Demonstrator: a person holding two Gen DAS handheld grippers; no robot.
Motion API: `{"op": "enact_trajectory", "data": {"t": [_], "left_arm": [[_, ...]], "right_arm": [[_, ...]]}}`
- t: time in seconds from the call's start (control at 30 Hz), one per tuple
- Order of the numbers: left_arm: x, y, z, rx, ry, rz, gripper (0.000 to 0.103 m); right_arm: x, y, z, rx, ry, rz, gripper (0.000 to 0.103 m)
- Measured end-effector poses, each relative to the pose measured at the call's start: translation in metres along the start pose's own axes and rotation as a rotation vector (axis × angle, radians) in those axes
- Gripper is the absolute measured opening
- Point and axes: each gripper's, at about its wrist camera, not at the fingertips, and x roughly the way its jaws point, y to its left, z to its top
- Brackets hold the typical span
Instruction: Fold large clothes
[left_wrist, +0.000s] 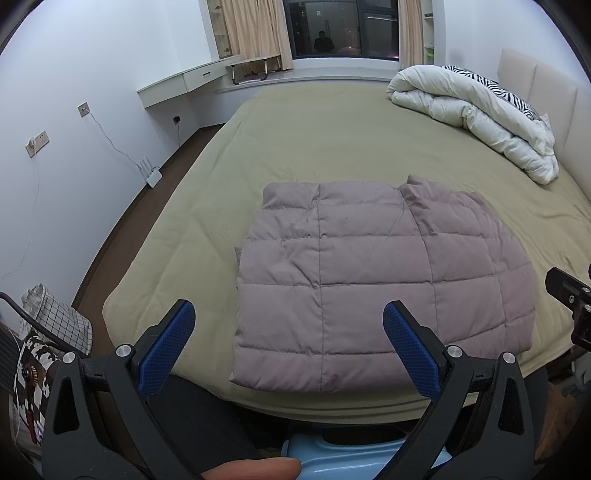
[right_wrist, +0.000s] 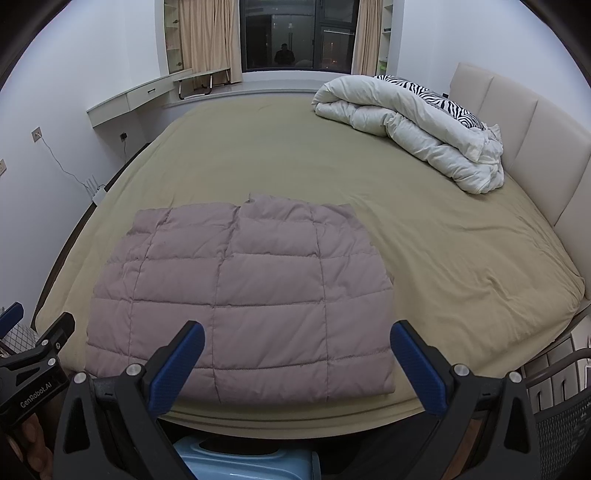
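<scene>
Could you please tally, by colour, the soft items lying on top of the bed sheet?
Mauve-grey: 1, the folded quilted garment
White: 1, the bunched duvet
Black-and-white zebra print: 1, the pillow partly hidden behind the duvet
Total: 3

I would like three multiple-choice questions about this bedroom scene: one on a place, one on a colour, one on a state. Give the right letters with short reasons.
1. Where does the folded quilted garment lie?
A. on the floor
B. on the bed, near its front edge
C. on the desk

2. What colour is the bed sheet?
A. olive-tan
B. red
C. black

3. How stand the left gripper and right gripper?
A. both open, empty
B. both clamped on cloth
C. one holds a pillow

Answers: B, it rests on the sheet by the near edge; A, the sheet looks olive-tan; A, both jaws are spread with nothing between.
</scene>
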Motion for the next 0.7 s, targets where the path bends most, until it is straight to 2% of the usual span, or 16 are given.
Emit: {"op": "enact_trajectory", "data": {"t": [0.7], "left_arm": [[-0.0003, -0.0005, -0.0034, -0.009, 0.008, -0.006, 0.103]], "right_arm": [[-0.0002, -0.0009, -0.0019, -0.002, 0.004, 0.001, 0.103]]}}
